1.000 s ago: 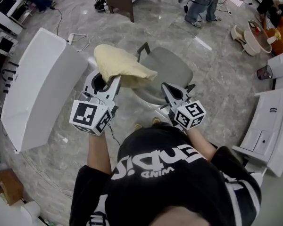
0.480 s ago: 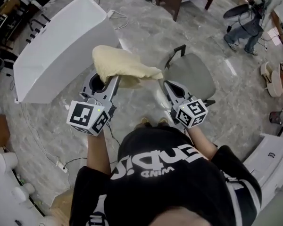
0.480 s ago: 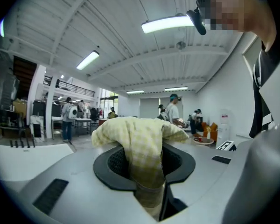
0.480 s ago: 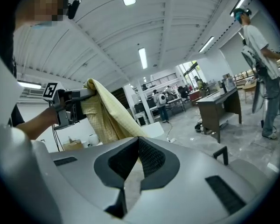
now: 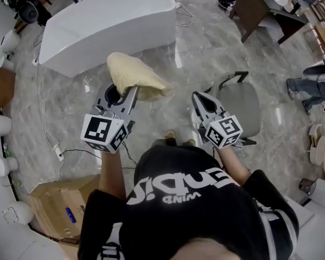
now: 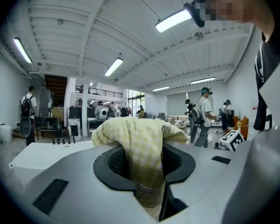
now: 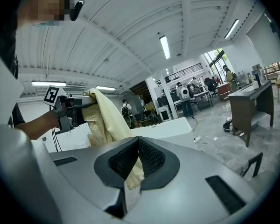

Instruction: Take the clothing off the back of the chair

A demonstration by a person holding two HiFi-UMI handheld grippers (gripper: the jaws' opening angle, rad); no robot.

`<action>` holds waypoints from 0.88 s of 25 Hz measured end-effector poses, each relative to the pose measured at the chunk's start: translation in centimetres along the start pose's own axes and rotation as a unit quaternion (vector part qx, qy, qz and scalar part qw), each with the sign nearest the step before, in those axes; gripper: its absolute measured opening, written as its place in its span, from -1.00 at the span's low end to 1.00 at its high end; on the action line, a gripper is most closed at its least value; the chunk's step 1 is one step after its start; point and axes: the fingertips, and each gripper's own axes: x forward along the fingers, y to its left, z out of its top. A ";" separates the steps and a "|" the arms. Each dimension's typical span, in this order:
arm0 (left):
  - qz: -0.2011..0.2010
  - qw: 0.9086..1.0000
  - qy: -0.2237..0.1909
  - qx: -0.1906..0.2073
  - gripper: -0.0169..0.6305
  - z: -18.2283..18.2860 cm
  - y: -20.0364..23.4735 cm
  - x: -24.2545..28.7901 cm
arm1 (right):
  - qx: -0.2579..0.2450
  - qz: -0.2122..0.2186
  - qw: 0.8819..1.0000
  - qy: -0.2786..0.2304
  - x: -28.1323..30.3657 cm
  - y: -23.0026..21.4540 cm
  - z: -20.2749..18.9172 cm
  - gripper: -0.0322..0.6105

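One yellow cloth [image 5: 134,76] clamped by left gripper [image 5: 121,92]; right gripper [image 5: 200,97] apparently empty

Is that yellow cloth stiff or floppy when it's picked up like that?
Probably floppy: the cloth droops over the left gripper on both sides. Likely light, since one pinch carries it all. Bunched between the jaws, it seems unlikely to slip.

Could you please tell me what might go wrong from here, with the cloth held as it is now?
Only the left hand-held gripper pinches the yellow checked cloth. The right hand-held gripper is shut and apart from it, so the loose bulk could slip out onto the marble floor. A cable lies on that floor close by and might trip anyone stepping back.
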 end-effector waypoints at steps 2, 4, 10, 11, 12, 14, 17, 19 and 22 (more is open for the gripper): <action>0.016 1.000 0.006 -0.008 -0.55 -0.9 0.9 -1.0 | -0.002 0.011 1.000 0.002 0.7 0.7 0.1 -0.86; 0.027 0.999 0.009 -0.020 -0.55 -1.9 1.5 -1.8 | -0.005 0.017 1.000 0.004 1.1 1.2 0.0 -0.86; 0.009 0.999 0.021 -0.038 -0.55 -4.4 0.1 -1.6 | -0.009 0.003 1.000 0.002 0.2 1.0 0.1 -0.86; 0.001 0.999 0.023 -0.036 -0.55 -4.6 -0.5 -1.3 | -0.009 -0.003 1.000 0.000 -0.2 0.6 0.2 -0.86; -0.007 0.999 0.024 -0.035 -0.55 -4.9 -1.2 -0.8 | -0.010 -0.010 1.000 -0.002 -0.6 0.3 0.3 -0.86; -0.025 0.999 0.025 -0.031 -0.55 -5.5 -2.6 0.0 | -0.010 -0.025 1.000 -0.007 -1.6 -0.4 0.5 -0.86; -0.055 0.998 0.027 -0.027 -0.55 -7.2 -5.1 1.4 | -0.012 -0.052 0.999 -0.013 -3.4 -1.6 0.4 -0.86; -0.076 0.996 0.031 -0.028 -0.55 -8.6 -7.1 2.4 | -0.010 -0.069 0.997 -0.015 -4.6 -2.3 0.1 -0.86; -0.112 0.992 0.040 -0.027 -0.55 -10.9 -9.9 3.5 | -0.005 -0.093 0.996 -0.014 -6.1 -3.4 -0.6 -0.86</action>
